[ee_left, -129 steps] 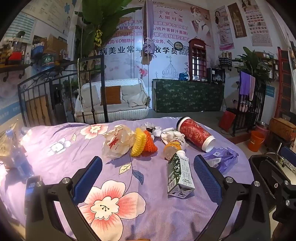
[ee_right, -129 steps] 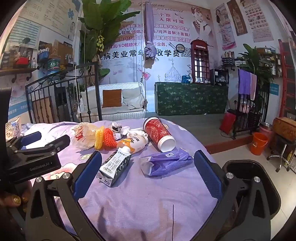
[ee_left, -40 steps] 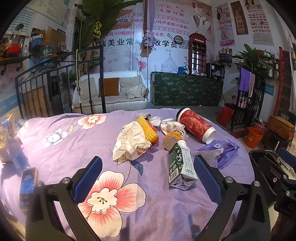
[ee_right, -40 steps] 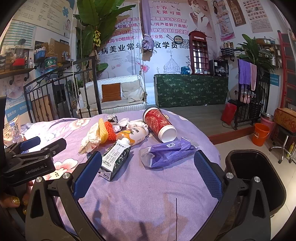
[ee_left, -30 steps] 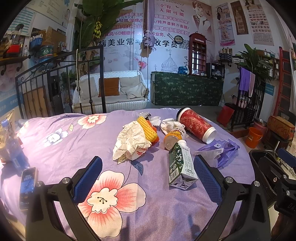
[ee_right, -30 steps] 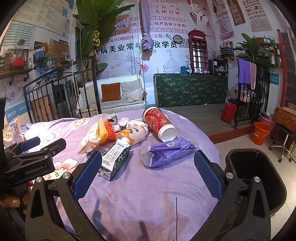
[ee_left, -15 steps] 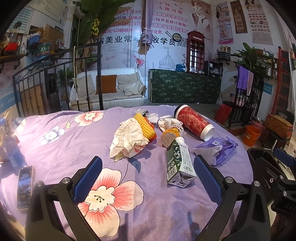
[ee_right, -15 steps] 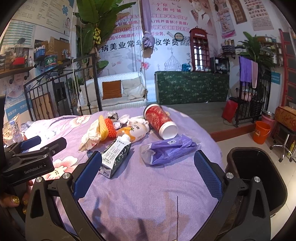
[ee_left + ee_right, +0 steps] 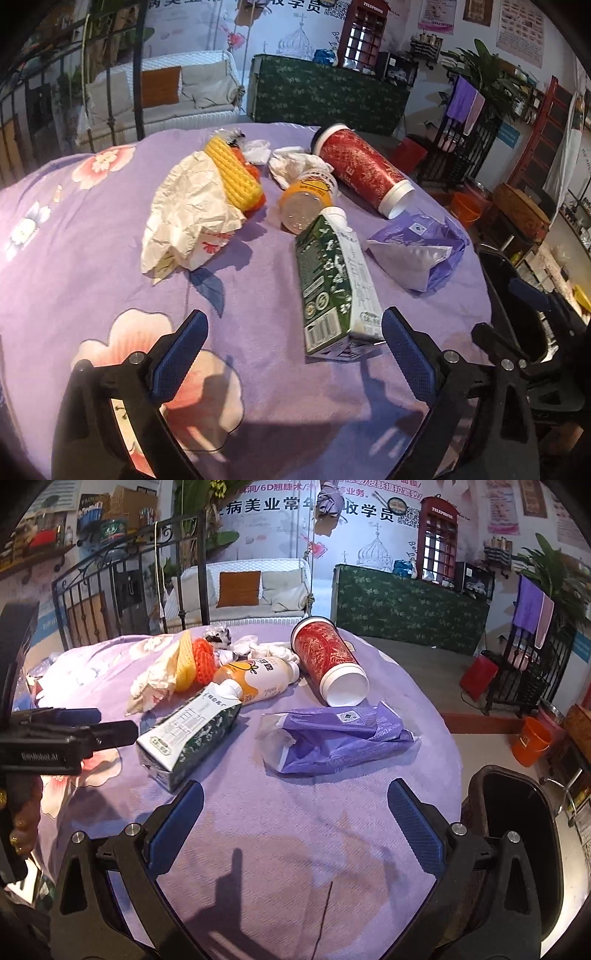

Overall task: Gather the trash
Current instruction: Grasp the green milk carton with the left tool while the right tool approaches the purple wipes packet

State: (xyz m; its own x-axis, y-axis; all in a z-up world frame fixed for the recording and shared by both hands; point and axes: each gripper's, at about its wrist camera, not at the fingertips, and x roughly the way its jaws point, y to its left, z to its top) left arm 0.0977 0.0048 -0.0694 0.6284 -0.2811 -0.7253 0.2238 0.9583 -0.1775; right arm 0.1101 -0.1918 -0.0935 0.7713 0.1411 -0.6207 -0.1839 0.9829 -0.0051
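Both hand-held grippers dip toward the trash

The left hand-held gripper [image 9: 291, 354], jaws just narrowing slightly yet empty, nears the milk carton [image 9: 334, 284]; the right hand-held gripper [image 9: 295, 823] gapes empty near the purple bag [image 9: 332, 738].

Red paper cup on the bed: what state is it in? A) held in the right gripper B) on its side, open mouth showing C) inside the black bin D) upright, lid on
B: the red paper cup lies on its side on the purple bedspread, white open mouth facing the camera.
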